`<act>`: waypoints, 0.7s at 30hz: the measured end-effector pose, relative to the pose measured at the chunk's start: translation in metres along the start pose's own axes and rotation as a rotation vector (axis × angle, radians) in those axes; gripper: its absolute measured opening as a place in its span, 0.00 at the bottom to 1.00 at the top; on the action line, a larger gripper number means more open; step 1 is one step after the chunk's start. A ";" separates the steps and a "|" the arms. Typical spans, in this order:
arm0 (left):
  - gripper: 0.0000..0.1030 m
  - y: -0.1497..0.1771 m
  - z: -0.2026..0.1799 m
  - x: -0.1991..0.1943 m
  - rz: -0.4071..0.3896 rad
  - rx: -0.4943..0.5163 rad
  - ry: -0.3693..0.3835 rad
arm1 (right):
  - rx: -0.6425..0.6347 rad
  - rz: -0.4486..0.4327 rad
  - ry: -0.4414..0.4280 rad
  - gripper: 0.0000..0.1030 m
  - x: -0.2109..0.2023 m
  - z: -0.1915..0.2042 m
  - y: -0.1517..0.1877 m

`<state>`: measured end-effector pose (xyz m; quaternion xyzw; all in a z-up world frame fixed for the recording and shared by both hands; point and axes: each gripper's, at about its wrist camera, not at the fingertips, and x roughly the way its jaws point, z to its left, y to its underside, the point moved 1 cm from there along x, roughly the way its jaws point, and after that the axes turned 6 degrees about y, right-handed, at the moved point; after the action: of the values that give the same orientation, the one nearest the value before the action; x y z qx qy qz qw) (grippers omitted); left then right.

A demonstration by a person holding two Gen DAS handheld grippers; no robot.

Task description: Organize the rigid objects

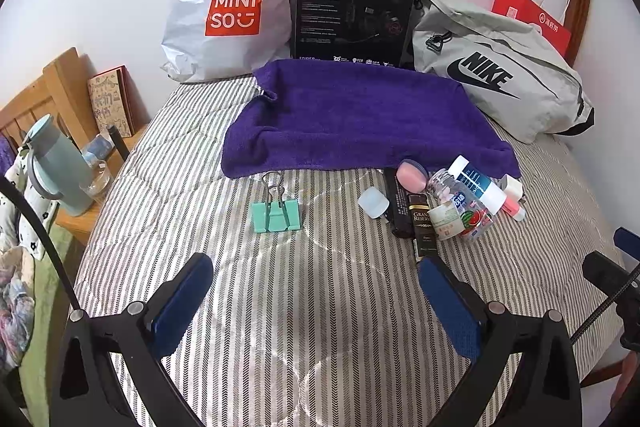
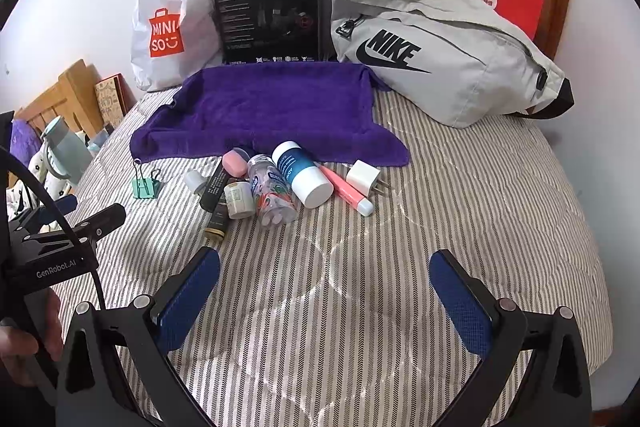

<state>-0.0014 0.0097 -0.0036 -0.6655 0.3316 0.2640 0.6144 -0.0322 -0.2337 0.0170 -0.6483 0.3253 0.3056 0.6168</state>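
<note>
Hovering over the striped bedspread (image 1: 320, 307), left gripper (image 1: 316, 287) and right gripper (image 2: 325, 285) both spread, empty — green binder clip (image 1: 276, 215) at 11 o'clock of the left, bottle cluster (image 2: 276, 187) at 11 o'clock of the right, touching the purple towel (image 2: 272, 111).

Binder clip (image 1: 276, 213) left of bottle cluster (image 1: 460, 203), towel (image 1: 360, 115) behind.

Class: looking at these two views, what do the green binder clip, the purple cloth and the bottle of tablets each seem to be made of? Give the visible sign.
Binder clip: likely painted sheet metal, matte mint body with shiny bare wire handles.
Purple cloth: soft fabric, probably terry or microfibre; fuzzy nap, limp folds.
Tablet bottle: clear, probably plastic; tablets show through its wall, glossy printed label.
</note>
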 end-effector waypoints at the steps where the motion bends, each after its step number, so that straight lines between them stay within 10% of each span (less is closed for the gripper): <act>1: 1.00 0.000 0.000 0.000 0.000 0.000 0.000 | 0.001 0.000 0.000 1.00 0.000 0.000 0.000; 21: 1.00 -0.015 -0.002 -0.033 0.006 -0.019 0.024 | -0.016 0.040 -0.020 1.00 -0.007 0.001 -0.013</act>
<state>-0.0107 0.0115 0.0312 -0.6732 0.3384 0.2611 0.6034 -0.0262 -0.2320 0.0298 -0.6436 0.3295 0.3268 0.6086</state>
